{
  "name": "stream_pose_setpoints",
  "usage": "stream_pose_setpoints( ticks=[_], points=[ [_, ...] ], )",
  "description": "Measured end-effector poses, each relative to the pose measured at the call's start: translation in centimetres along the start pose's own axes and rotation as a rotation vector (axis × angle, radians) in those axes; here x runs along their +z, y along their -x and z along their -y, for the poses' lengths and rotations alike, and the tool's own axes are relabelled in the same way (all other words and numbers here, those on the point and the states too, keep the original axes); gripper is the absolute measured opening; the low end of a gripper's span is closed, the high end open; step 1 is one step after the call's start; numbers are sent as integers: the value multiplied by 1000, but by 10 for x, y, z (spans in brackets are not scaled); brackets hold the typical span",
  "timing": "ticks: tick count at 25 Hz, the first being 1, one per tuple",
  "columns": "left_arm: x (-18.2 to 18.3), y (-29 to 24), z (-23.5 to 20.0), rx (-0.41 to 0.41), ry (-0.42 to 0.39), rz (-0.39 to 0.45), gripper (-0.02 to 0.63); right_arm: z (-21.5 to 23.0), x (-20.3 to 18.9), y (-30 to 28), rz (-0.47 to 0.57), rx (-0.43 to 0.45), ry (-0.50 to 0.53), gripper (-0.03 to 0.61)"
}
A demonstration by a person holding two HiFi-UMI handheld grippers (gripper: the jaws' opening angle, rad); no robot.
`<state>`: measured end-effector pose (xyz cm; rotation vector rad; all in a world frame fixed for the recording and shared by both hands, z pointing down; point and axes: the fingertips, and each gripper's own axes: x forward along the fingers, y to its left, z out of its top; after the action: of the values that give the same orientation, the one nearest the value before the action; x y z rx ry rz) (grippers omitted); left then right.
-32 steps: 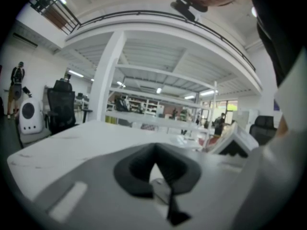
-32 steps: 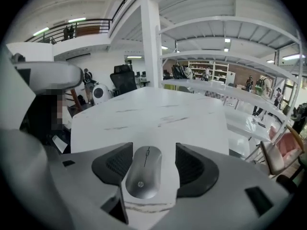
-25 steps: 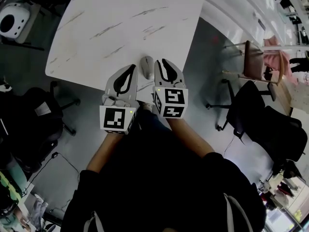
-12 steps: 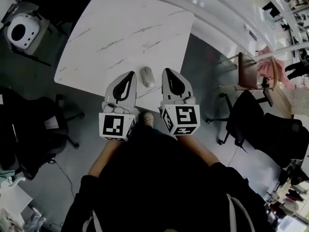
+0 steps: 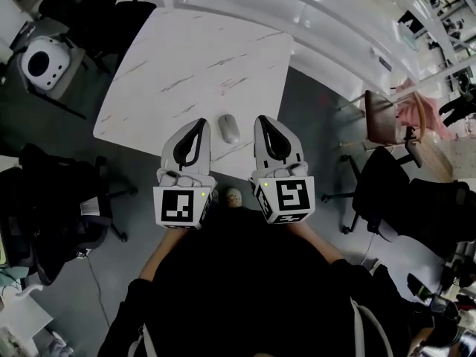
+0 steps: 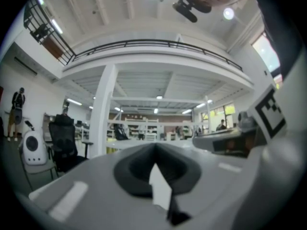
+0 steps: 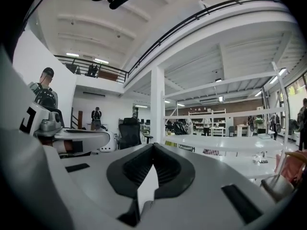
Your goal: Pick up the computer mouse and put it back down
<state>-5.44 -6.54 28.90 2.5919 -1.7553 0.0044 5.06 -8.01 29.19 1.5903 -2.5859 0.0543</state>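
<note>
Pale-grey computer mouse (image 5: 228,129) lying flat on white marble table (image 5: 186,58) near its front edge, within easy reach, untouched, in the gap between both tools. Long axis running roughly away from the person, far end tipped slightly left in head view; button end too small to tell. Flanked by left gripper (image 5: 201,123) and right gripper (image 5: 262,119), both held level and apparently above the tabletop, jaws pressed together on nothing, probably a neutral pose clear of the mouse.
</note>
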Motion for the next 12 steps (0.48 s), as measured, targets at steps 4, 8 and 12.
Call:
stream_pose_setpoints(
  ticks=[4, 8, 12],
  points=[
    [-1, 4, 5, -10, -17, 1, 8, 0, -2, 6, 9, 2, -24, 18],
    [-1, 4, 8, -20, -24, 4, 8, 2, -1, 9, 14, 1, -31, 18],
    [-4, 5, 13, -22, -28, -10, 8, 3, -1, 13, 18, 1, -35, 18]
  ],
)
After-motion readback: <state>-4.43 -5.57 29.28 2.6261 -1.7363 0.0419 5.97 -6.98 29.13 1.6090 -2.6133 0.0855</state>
